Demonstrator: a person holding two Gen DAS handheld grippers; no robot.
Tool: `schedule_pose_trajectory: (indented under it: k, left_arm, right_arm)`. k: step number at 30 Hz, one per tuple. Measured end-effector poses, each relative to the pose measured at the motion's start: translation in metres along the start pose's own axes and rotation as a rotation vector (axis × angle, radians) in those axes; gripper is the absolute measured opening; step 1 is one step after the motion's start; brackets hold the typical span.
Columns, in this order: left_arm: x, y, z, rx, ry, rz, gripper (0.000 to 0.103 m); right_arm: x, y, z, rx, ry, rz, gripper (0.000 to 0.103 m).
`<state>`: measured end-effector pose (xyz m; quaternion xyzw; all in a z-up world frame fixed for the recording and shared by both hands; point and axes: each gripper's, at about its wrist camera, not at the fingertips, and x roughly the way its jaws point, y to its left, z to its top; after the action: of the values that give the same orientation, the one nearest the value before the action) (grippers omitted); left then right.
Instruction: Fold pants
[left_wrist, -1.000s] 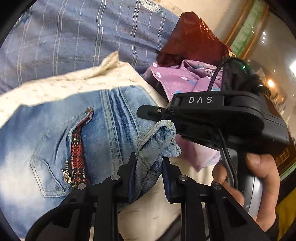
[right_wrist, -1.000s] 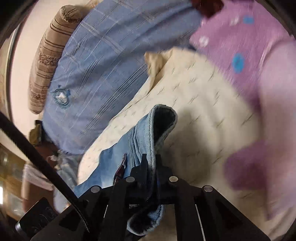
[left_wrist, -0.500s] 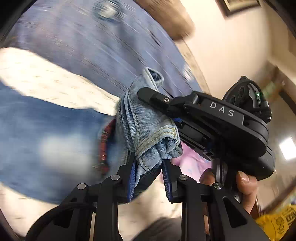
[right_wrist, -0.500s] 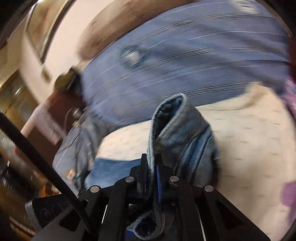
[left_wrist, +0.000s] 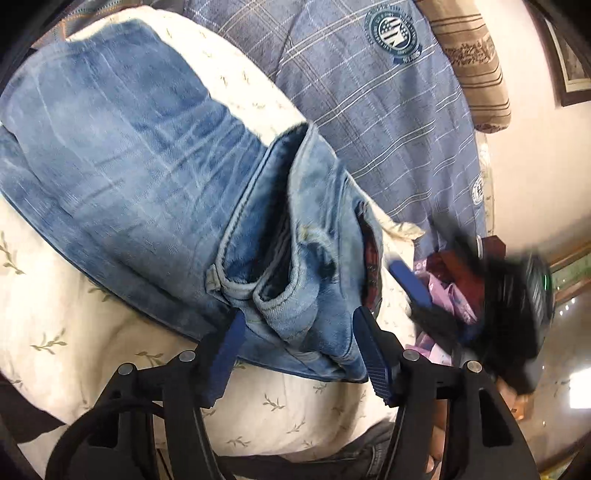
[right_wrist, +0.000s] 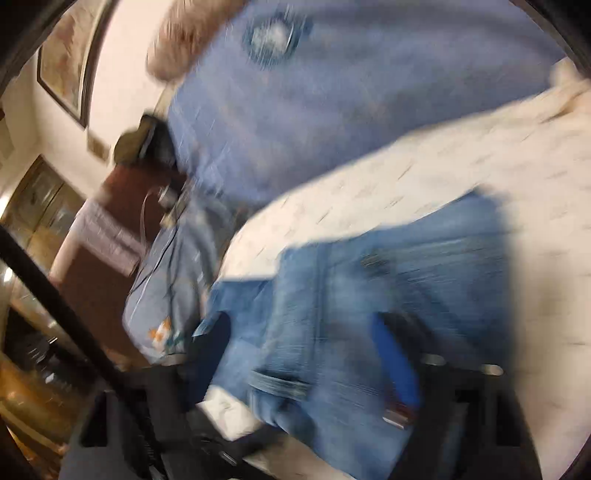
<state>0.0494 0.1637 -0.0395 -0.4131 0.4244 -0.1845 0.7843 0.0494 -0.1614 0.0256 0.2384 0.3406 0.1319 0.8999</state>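
Evidently mid-fold: the jeans (left_wrist: 155, 158) lie doubled over on the cream sheet (left_wrist: 55, 332) near its front edge, left gripper (left_wrist: 299, 354) and right gripper (right_wrist: 306, 354) both spread apart, holding nothing; smoothing and another fold seem next

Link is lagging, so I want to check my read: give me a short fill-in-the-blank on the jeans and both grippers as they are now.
1. The left gripper has its jaws ____.
2. The jeans lie on a cream sheet printed with small ____.
3. The right wrist view is too ____ to show fine detail.
4. The hem ends sit ____ the left gripper's fingers.

Missing words: open; leaf sprigs; blurred; between
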Motion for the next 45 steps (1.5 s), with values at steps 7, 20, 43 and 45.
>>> schedule_pose_trajectory:
  k: [7, 20, 43, 45]
  left_arm:
    - [0.027, -0.007, -0.004, 0.083, 0.002, 0.177, 0.029]
    - [-0.006, -0.035, -0.011, 0.182, -0.079, 0.208, 0.039]
    - [-0.082, 0.091, 0.039, -0.299, -0.259, 0.351, 0.075]
    - [-0.075, 0.093, 0.045, -0.312, -0.272, 0.379, 0.075]
  right_arm:
    - [-0.029, -0.045, -0.054, -0.042, -0.001, -0.081, 0.054]
    - [-0.029, -0.023, -0.073, -0.076, 0.026, -0.185, 0.06]
    - [0.146, 0.113, -0.091, -0.293, 0.321, -0.12, 0.041]
    - [0.144, 0.113, -0.1, -0.334, 0.328, -0.142, 0.039]
